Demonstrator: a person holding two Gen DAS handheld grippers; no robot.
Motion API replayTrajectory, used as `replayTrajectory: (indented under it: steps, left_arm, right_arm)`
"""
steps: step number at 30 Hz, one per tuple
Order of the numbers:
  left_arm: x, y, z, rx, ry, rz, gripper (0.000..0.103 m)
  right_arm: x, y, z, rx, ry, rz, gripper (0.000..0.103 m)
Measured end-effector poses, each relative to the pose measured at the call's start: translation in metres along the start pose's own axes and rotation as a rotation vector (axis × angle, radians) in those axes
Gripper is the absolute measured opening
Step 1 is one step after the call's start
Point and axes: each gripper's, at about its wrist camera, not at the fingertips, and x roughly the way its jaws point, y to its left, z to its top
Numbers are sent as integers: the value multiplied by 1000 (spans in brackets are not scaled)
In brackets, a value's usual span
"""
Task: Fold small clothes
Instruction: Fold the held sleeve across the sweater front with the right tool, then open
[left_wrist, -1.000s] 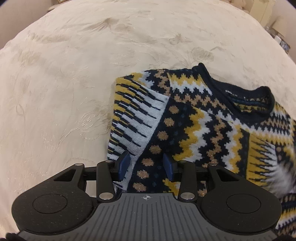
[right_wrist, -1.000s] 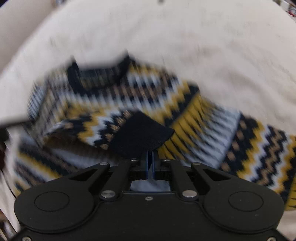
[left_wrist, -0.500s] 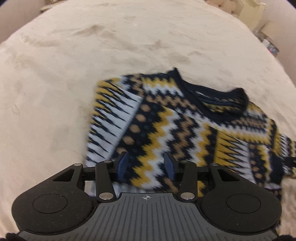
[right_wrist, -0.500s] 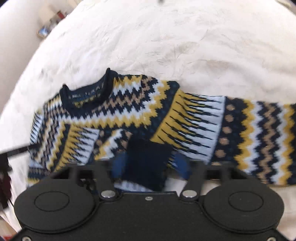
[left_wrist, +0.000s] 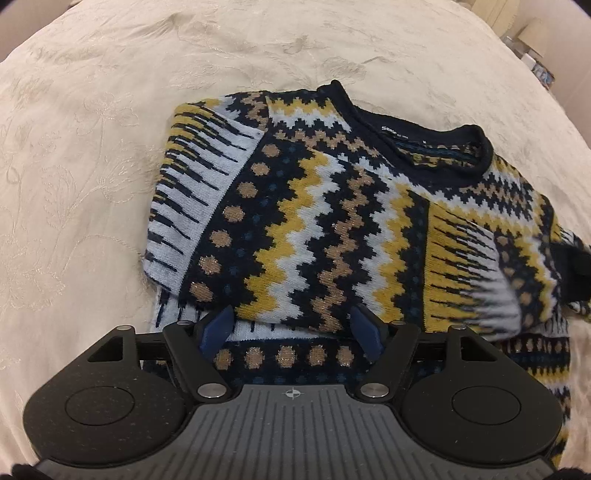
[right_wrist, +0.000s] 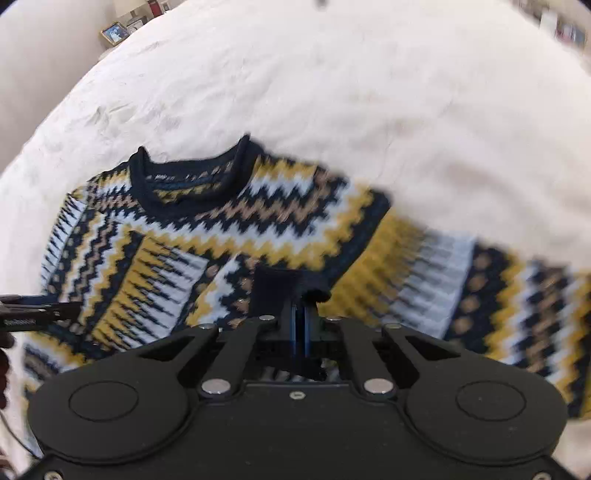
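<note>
Sweater (left_wrist: 332, 221) in navy, yellow, white and tan zigzag knit lies on a cream bedspread (left_wrist: 92, 147), its navy collar (left_wrist: 424, 144) at the far side. In the left wrist view one sleeve is folded across the chest, its end reaching the near edge just ahead of the left gripper (left_wrist: 291, 328). That gripper's jaws stand wide apart over the sweater's lower body, the blue fingers (left_wrist: 218, 325) on either side of the sleeve end; whether they touch the knit cannot be told. At the right edge of this view the sweater is bunched and blurred beside a dark shape. In the right wrist view, which is blurred, the sweater spreads across the middle with the collar at far left and the other sleeve (right_wrist: 498, 295) stretching out to the right over the bedspread. The right gripper (right_wrist: 301, 325) has its jaws together, clamped on the navy cuff (right_wrist: 280, 291), which stands up from the fingers over the near middle of the chest. The tip of the left gripper shows at the left edge, near the sweater's side.
</note>
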Motion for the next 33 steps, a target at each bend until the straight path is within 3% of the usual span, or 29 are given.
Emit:
replayTrajectory:
  steps: [4, 6, 8, 10, 13, 19, 23, 33]
  left_arm:
    - [-4, 1, 2, -12, 11, -11, 69]
    - [-12, 2, 3, -28, 1, -22, 71]
    - [-23, 2, 3, -47, -18, -25, 77]
    - [-35, 1, 2, -61, -35, -25, 90]
    - [-55, -4, 1, -70, -61, -16, 95]
    - [-89, -22, -9, -69, -90, 4, 103]
    - [-103, -37, -21, -73, -98, 3, 103]
    - [-119, -73, -50, -99, -74, -7, 103]
  right_arm:
    - [25, -17, -8, 98, 108, -13, 20]
    - [25, -20, -13, 139, 97, -4, 25]
    - [17, -28, -16, 205, 64, 36, 56]
    - [6, -35, -19, 261, 12, 75, 74]
    - [-11, -42, -24, 290, -29, 86, 74]
    - [-52, -70, -31, 309, -107, 82, 82]
    - [-81, -103, -38, 327, -150, 39, 88]
    - [-129, -217, -38, 325, -186, -138, 88]
